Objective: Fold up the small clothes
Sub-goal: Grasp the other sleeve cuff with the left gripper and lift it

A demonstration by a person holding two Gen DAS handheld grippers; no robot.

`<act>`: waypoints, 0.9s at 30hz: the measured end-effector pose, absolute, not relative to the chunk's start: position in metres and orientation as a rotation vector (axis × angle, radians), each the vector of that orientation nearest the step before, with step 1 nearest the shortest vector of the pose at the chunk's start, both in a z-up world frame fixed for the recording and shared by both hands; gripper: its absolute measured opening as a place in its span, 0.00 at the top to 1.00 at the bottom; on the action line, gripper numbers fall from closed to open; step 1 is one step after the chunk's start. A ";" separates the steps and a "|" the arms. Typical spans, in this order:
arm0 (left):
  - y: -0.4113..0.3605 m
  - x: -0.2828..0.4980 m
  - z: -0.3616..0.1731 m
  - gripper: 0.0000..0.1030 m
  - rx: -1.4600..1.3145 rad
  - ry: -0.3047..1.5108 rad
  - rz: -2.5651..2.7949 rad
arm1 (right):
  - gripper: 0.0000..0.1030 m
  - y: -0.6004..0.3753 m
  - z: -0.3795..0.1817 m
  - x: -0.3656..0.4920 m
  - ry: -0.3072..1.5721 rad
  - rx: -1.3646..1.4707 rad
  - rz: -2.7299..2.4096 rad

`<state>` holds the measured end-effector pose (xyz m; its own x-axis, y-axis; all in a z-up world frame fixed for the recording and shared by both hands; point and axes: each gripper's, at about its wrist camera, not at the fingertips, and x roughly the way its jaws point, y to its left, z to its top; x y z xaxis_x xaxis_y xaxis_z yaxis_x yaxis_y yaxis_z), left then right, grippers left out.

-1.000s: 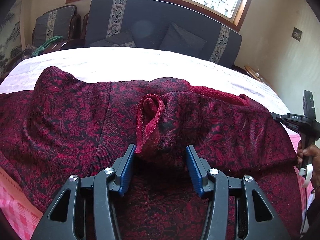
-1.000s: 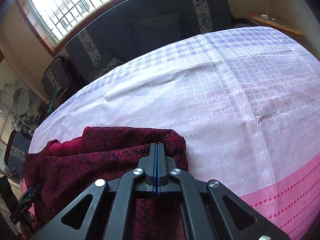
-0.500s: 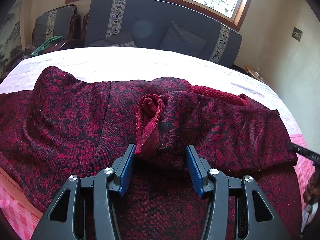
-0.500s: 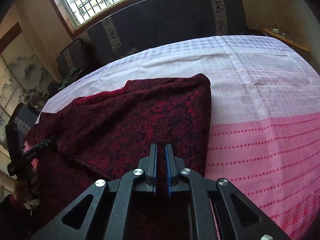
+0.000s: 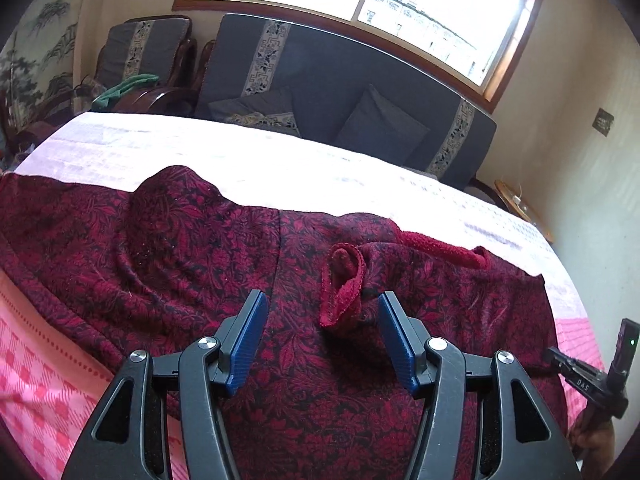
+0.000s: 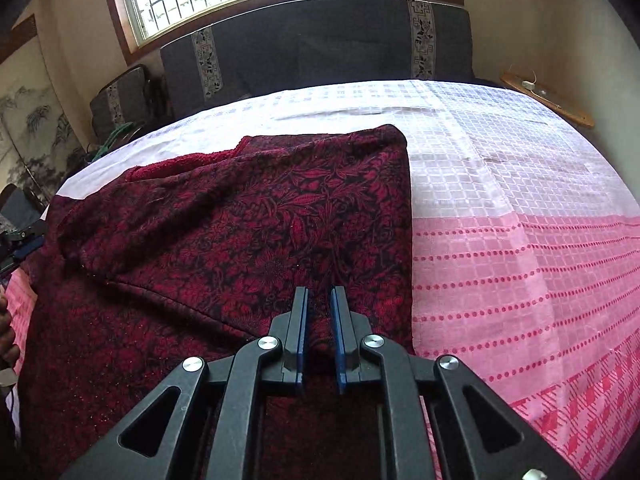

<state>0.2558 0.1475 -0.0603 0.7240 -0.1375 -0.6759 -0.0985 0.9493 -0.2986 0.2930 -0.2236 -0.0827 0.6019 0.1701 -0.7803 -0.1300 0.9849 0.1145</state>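
Observation:
A dark red floral garment [image 5: 180, 264] with a red fleece lining lies spread on the bed. In the left wrist view my left gripper [image 5: 322, 304] hovers just above it. Its jaws are opening, and a rolled cuff [image 5: 344, 284] showing fleece lies loose between them, nearer the right pad. In the right wrist view a folded-over flap of the garment [image 6: 280, 216] lies flat, with a straight edge on its right side. My right gripper [image 6: 320, 292] sits at the flap's near edge. Its pads stand a narrow slit apart, with a ridge of the cloth in the slit.
The pink and white bedspread [image 6: 520, 240] lies bare to the right of the garment. A dark sofa with cushions [image 5: 360, 92] runs behind the bed and an armchair [image 5: 140, 52] stands at the back left. A wooden side table [image 6: 548, 100] is at the back right. A hand [image 5: 592, 436] shows at the lower right.
The right gripper dragged the garment's edge toward the near side, so the flap now lies flat, and its slit widened slightly. The left gripper drew back and up, its jaws spreading off the cuff.

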 end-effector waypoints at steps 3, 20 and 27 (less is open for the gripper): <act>0.121 0.261 -0.069 0.43 -0.120 0.807 -0.015 | 0.88 -0.213 -0.083 0.291 0.887 -0.023 0.142; 0.473 0.159 -0.091 0.40 -0.904 0.788 0.292 | 0.87 -0.220 -0.082 0.293 0.883 0.006 0.152; 0.543 0.161 -0.111 0.41 -1.069 0.747 0.280 | 0.87 -0.220 -0.082 0.292 0.882 0.005 0.150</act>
